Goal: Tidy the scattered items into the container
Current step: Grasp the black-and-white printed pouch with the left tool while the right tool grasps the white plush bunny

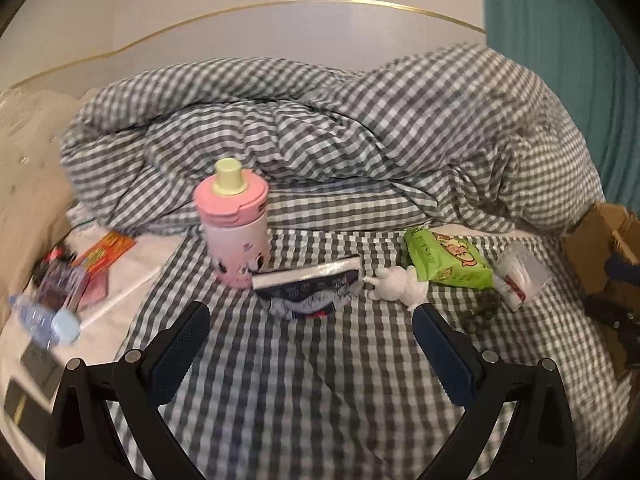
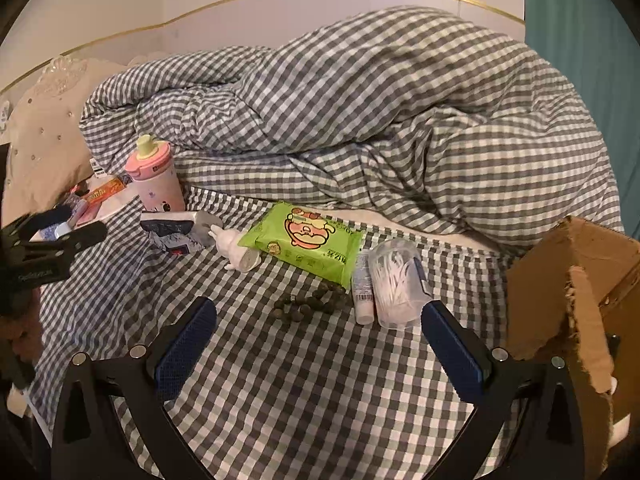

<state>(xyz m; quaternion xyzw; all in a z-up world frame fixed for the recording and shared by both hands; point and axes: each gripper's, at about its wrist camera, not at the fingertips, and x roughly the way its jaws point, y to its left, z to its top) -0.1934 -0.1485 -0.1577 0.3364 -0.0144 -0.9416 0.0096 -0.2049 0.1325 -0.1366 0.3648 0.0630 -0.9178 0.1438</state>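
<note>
Scattered items lie on a grey-checked bedsheet (image 2: 304, 380). From left to right there is a pink bottle (image 1: 232, 224) with a pale green cap, a dark blue and silver packet (image 1: 308, 280), a white figurine (image 1: 396, 284), a green wipes pack (image 2: 304, 244), a small white tube (image 2: 363, 292) and a clear tub of cotton swabs (image 2: 396, 284). A dark bead string (image 2: 308, 304) lies just ahead of my right gripper (image 2: 318, 310), which is open and empty. My left gripper (image 1: 312, 314) is open and empty, just short of the packet. The cardboard box (image 2: 576, 288) stands at the right.
A bunched checked duvet (image 2: 380, 120) fills the back of the bed. A beige pillow (image 2: 44, 140) is at the left. On the left side lie a water bottle (image 1: 44, 320), an orange packet (image 1: 106, 254) and other small packs. A teal curtain (image 1: 560, 60) hangs on the right.
</note>
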